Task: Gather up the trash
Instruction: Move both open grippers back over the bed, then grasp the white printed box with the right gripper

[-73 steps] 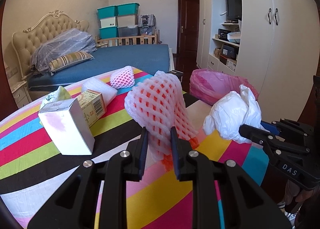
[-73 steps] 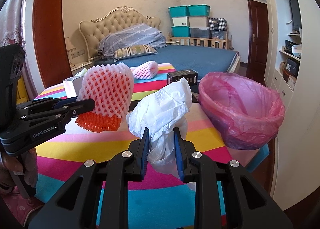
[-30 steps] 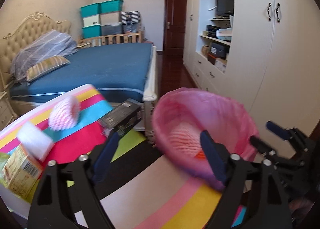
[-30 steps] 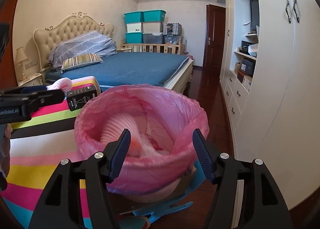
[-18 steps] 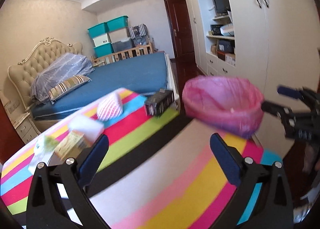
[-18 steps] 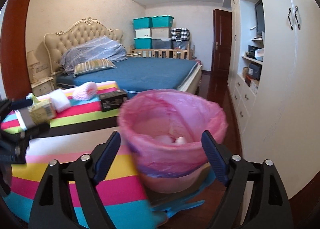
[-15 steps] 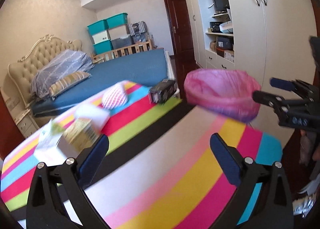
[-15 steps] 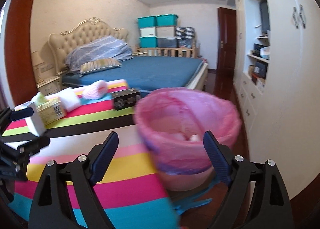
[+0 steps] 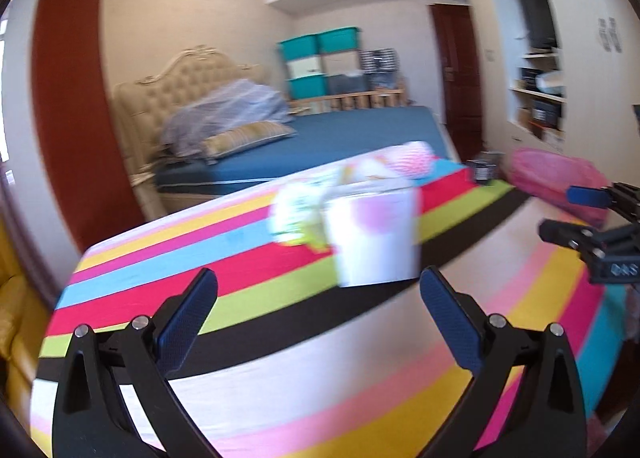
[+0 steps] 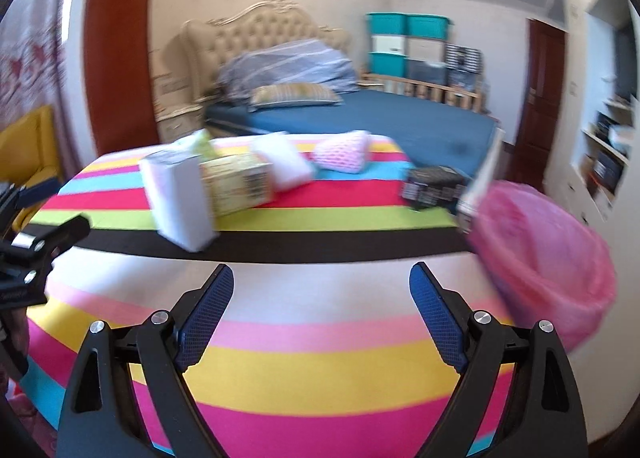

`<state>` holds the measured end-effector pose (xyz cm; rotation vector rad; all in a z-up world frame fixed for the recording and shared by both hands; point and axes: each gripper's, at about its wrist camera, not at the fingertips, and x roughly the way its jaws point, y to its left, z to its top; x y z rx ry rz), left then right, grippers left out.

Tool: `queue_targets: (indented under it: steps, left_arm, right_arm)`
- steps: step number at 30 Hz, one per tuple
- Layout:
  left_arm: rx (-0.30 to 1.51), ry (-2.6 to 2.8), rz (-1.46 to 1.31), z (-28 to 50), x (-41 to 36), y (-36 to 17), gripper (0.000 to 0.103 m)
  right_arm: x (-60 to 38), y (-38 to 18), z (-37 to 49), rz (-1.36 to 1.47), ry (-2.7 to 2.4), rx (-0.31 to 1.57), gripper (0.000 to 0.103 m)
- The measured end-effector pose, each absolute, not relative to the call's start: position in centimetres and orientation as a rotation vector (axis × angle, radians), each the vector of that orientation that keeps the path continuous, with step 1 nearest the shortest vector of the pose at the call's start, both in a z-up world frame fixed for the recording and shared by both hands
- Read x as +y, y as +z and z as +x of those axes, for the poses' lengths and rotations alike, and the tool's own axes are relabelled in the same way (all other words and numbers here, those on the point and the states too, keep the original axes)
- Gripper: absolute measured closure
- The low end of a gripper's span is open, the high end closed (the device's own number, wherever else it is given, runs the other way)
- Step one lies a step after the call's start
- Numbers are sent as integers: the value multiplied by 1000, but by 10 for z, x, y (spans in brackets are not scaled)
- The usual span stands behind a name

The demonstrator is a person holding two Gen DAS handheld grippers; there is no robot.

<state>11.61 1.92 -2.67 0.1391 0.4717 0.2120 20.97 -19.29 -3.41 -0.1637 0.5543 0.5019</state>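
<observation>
Both frames are motion-blurred. My left gripper (image 9: 318,290) is open and empty above the striped table, with a white box (image 9: 374,236) just beyond its fingertips and a crumpled green-white packet (image 9: 294,218) beside it. My right gripper (image 10: 322,284) is open and empty over the table. In its view the white box (image 10: 178,200), a yellow carton (image 10: 236,186), a white foam piece (image 10: 286,166), a pink foam net (image 10: 344,156) and a black box (image 10: 434,182) lie on the table. The pink-lined trash bin (image 10: 540,254) stands at the table's right edge; it also shows in the left wrist view (image 9: 556,182).
The striped tablecloth (image 10: 320,358) covers the table. A blue bed (image 10: 380,118) with a tufted headboard lies behind. White wardrobes and shelves (image 9: 536,98) line the right wall. A yellow chair (image 10: 24,150) stands at the left. The right gripper (image 9: 592,230) shows in the left wrist view.
Both grippers have swung left, away from the bin and back over the table, toward the boxes. Earlier they let the foam net and white bag go into the bin.
</observation>
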Motion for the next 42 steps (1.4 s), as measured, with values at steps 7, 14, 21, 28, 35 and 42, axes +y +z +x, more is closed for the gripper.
queue_targets:
  steps: [7,14,21,28,35,42]
  left_arm:
    - [482,296,50,102,70,-29,5]
    - [463,289,-16,94,84,-27,5]
    - [442,306,-52,93,84,-24,5]
    - [434,312,-65,91,84,-23,5]
    - [447,313,-44,93,81,-23,5]
    - [471,315,-17,98,76,-25,5]
  right_arm:
    - [-128,-41,218,-256,611,602,19]
    - [-83,-41,238,-322,669,641,19]
    - [-46,-47,250,-375,740,646,28]
    - [-43,-45,236,-396,745,628,58]
    - [-95,-43,220,-294,586,643,61]
    - [-149,-40,228,-185,407,627,61]
